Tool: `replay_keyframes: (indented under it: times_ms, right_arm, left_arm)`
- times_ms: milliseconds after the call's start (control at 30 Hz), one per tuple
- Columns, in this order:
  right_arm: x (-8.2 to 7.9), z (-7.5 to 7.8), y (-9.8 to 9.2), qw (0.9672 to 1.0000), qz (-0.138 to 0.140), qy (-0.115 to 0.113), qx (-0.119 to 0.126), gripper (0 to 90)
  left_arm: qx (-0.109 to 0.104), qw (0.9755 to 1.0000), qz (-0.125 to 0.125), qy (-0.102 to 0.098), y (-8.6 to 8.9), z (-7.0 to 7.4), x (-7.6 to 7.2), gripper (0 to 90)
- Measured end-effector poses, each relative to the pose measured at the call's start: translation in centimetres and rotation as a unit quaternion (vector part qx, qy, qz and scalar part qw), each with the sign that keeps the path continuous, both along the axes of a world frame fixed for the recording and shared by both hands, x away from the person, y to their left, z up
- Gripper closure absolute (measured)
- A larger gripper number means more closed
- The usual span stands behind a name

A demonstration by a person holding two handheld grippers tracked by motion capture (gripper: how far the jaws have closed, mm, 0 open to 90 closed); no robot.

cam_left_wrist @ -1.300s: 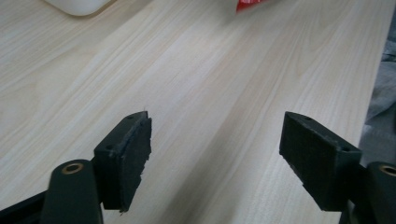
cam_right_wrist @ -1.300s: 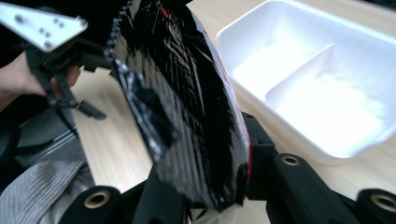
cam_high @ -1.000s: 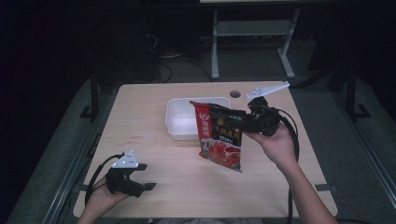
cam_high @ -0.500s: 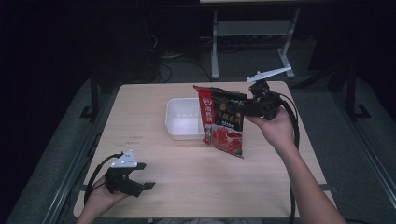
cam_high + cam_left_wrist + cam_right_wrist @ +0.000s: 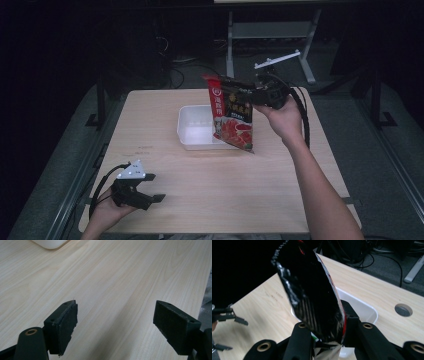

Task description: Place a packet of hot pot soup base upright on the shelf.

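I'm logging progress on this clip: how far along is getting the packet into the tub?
Done: the right gripper has the red packet clamped by one edge and lifted off the table. In hand: the packet hangs over the right side of the white tub. Left: lower it in and let go; the tub looks empty. The left gripper rests open near the table's front edge.

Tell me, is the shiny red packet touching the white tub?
Cannot tell. In the high view the packet hangs from the right gripper, its bottom corner overlapping the white tub; no gap shows plainly.

Dim room, brighter tabletop, slight blur
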State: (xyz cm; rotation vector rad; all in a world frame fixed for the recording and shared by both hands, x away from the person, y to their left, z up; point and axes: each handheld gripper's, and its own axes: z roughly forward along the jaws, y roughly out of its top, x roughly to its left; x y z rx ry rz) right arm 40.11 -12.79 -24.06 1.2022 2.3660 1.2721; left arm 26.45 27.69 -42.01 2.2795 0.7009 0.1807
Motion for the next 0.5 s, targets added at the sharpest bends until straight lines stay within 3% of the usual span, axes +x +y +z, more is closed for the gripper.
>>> replay_keyframes:
  times_ms: [500]
  right_arm:
    - [3.6, -0.4, 4.9, 1.0000, 0.004, -0.002, 0.008, 73.9]
  left_arm:
    - [-0.002, 1.0000, -0.003, -0.003, 0.2, 0.1, 0.0, 19.2]
